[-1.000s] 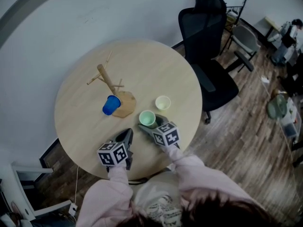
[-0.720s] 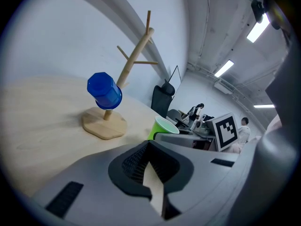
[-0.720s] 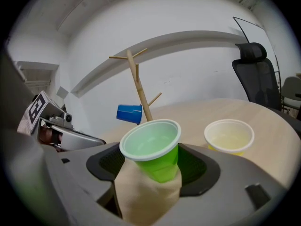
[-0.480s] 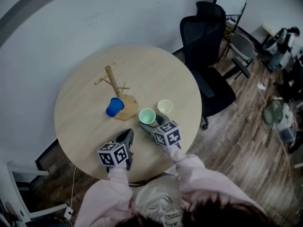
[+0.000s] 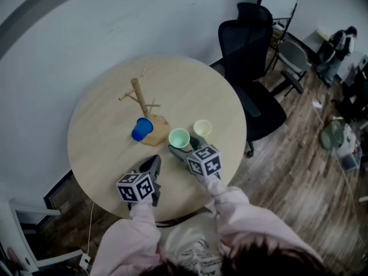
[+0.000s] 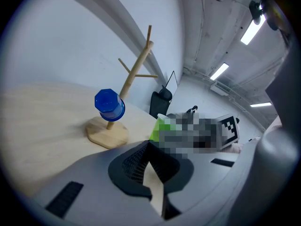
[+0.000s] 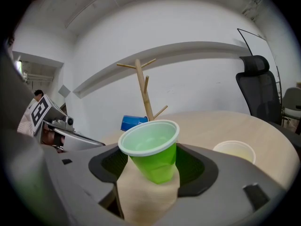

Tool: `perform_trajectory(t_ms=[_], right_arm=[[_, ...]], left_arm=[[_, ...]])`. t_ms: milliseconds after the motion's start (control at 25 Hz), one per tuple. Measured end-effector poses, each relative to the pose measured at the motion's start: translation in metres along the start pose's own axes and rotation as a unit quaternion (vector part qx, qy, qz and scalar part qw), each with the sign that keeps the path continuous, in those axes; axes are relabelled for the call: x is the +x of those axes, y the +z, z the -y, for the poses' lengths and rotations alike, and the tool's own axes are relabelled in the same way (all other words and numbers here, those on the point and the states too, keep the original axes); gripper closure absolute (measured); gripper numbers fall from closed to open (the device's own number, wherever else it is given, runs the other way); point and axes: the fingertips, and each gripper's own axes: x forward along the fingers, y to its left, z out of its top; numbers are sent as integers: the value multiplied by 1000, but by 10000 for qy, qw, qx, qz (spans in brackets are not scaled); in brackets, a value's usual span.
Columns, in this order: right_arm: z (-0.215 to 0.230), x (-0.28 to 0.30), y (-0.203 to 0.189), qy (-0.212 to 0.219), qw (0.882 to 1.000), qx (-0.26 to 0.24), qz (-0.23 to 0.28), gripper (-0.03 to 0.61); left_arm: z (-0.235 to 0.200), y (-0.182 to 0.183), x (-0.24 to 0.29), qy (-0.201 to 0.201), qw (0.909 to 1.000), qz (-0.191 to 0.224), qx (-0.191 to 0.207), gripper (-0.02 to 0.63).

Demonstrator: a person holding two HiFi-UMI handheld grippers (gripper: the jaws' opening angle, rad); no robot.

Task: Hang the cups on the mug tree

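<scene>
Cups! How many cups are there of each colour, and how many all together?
blue cup: 1
green cup: 1
pale yellow cup: 1
Total: 3 cups

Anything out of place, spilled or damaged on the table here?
Nothing stands out. The blue cup hangs on the mug tree, the yellow cup stands upright on the table, and the green cup sits upright in the right tool, whose jaws have just been closing on it. No spills show.
</scene>
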Motion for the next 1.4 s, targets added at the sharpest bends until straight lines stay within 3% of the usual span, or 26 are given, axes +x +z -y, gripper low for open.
perform_trajectory(t_ms=[560, 960, 1400], right_arm=[[-5, -5, 55, 403, 9957, -776, -306, 270], [-8, -6, 70, 630, 9902, -1096, -600, 270], [-2, -1, 81, 444, 9903, -1163, -614, 270]], left_arm=[[13, 35, -19, 250, 9987, 446, 59, 614], [30, 54, -23, 406, 9971, 626, 143, 614], [24, 72, -23, 202, 9974, 593, 355, 614]])
